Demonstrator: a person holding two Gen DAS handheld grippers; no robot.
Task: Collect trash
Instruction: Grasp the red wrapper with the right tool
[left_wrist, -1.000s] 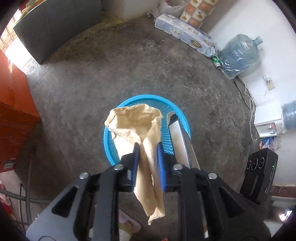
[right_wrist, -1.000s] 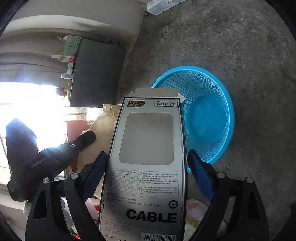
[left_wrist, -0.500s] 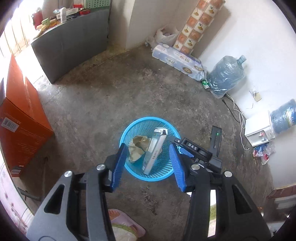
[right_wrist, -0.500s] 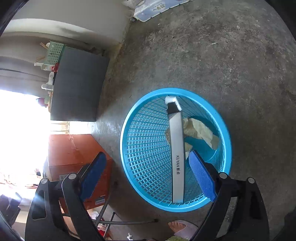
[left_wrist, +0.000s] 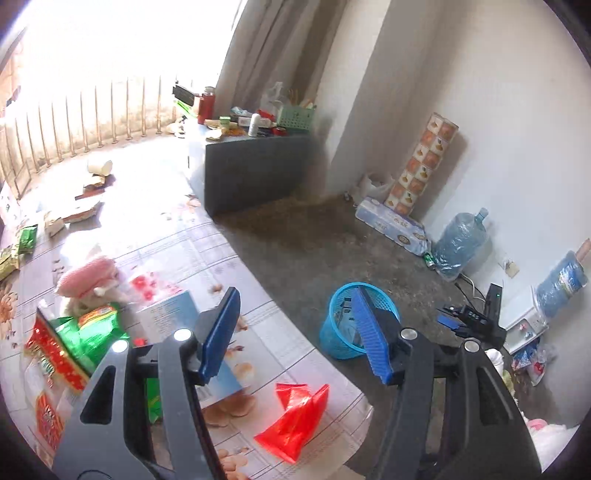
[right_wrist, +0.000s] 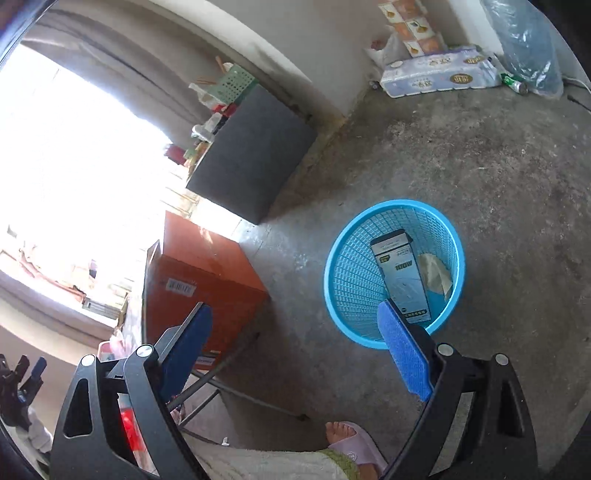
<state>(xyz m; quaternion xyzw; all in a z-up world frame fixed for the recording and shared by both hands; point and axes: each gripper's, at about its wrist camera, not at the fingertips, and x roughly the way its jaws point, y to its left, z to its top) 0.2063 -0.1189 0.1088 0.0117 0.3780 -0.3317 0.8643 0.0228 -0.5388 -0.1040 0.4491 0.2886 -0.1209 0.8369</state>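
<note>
Both drops done: cable box (right_wrist: 404, 280) and crumpled brown paper (right_wrist: 436, 273) now sit in the blue basket (right_wrist: 343, 236). Left gripper (left_wrist: 295, 332) empty, jaws opening, swung back over the table's red wrapper (left_wrist: 295, 421); right gripper (right_wrist: 295, 347) wide open, empty.

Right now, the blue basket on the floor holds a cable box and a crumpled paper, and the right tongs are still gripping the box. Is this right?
Not quite. The right wrist view shows the right tongs open and empty; the box lies in the basket beside the paper.
</note>
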